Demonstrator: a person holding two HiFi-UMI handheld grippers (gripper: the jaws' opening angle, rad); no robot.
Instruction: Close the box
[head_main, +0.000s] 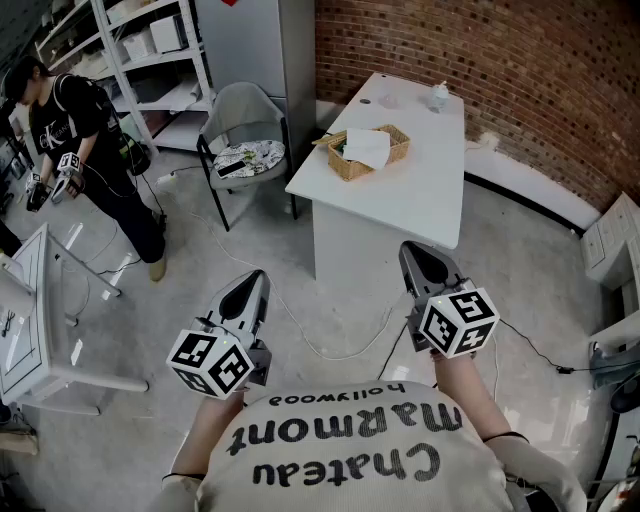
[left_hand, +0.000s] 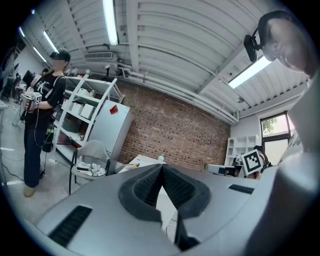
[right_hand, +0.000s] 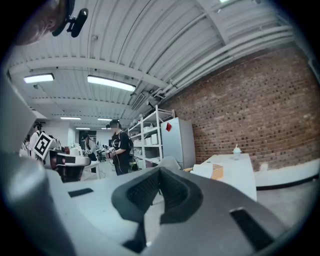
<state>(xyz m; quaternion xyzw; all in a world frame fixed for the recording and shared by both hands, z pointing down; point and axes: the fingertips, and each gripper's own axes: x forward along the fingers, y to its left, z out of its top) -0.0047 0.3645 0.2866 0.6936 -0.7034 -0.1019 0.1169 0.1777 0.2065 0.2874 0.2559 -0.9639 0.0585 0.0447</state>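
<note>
Showing both tools held low and close to the person's chest, well apart from the work. The left gripper (head_main: 254, 284) has its fingers (left_hand: 145, 188) pressed together with nothing between them. The right gripper (head_main: 419, 258) likewise has its fingers (right_hand: 142, 190) closed tip to tip on nothing. The box (head_main: 368, 152), tan and woven-looking, stands on the white table (head_main: 420, 195) near its left edge as seen from the head view, ahead of both grippers. A white sheet or flap lies across its top; which of the two cannot be told. A small pale cup (head_main: 439, 95) sits at the table's far end, beside the brick wall (head_main: 520, 80). A grey chair (head_main: 240, 115) stands just left of the table. A second person (head_main: 85, 130) stands before the shelving (head_main: 150, 50).
</note>
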